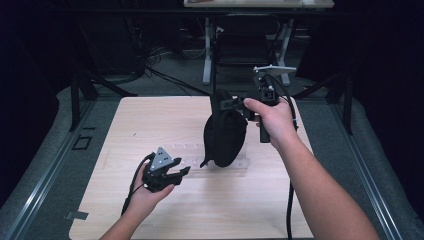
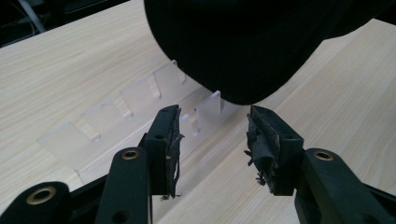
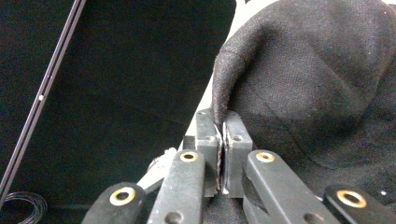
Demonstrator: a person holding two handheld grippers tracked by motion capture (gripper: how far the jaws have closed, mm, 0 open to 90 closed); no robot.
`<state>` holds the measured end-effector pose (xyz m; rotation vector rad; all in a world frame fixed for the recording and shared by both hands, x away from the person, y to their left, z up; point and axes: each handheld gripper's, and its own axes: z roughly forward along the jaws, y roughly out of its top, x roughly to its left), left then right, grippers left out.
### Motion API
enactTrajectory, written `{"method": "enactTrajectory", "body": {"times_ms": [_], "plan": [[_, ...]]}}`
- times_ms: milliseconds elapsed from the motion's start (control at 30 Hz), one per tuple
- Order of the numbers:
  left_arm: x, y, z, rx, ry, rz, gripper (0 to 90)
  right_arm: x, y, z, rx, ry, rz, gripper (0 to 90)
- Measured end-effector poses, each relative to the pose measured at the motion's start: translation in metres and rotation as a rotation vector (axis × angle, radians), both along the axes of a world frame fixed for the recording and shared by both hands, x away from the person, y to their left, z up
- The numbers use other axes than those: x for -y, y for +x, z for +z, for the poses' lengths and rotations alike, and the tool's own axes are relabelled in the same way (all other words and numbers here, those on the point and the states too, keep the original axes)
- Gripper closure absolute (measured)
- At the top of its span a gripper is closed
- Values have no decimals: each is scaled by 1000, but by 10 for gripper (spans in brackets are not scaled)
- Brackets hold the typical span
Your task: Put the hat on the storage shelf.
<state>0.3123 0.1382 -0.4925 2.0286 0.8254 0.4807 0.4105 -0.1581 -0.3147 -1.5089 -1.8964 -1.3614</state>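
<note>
From the high view, a black cloth cap (image 1: 224,135) is hanging over the middle of a pale wooden table (image 1: 280,200), its lower edge just above a clear plastic rack (image 1: 187,150). The right gripper (image 1: 239,103) is pinching its top edge. The left gripper (image 1: 181,172) is hovering near left, parted and holding nothing.

In the left gripper view, the jaws are standing apart and empty, the rack (image 2: 140,100) and rounded cap (image 2: 243,42) beyond.

In the right gripper view, the jaws are clamping a woven fold of the cap (image 3: 317,88).
</note>
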Motion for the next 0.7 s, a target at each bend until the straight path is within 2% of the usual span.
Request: {"method": "enactTrajectory", "body": {"times_ms": [267, 467, 700], "plan": [[13, 0, 9, 8, -2, -28, 584, -4, 1, 0, 2, 7, 0, 874], [20, -5, 15, 28, 7, -57, 603, -6, 2, 0, 3, 12, -1, 872], [29, -7, 17, 30, 6, -77, 623, -7, 1, 0, 7, 16, -1, 869]]}}
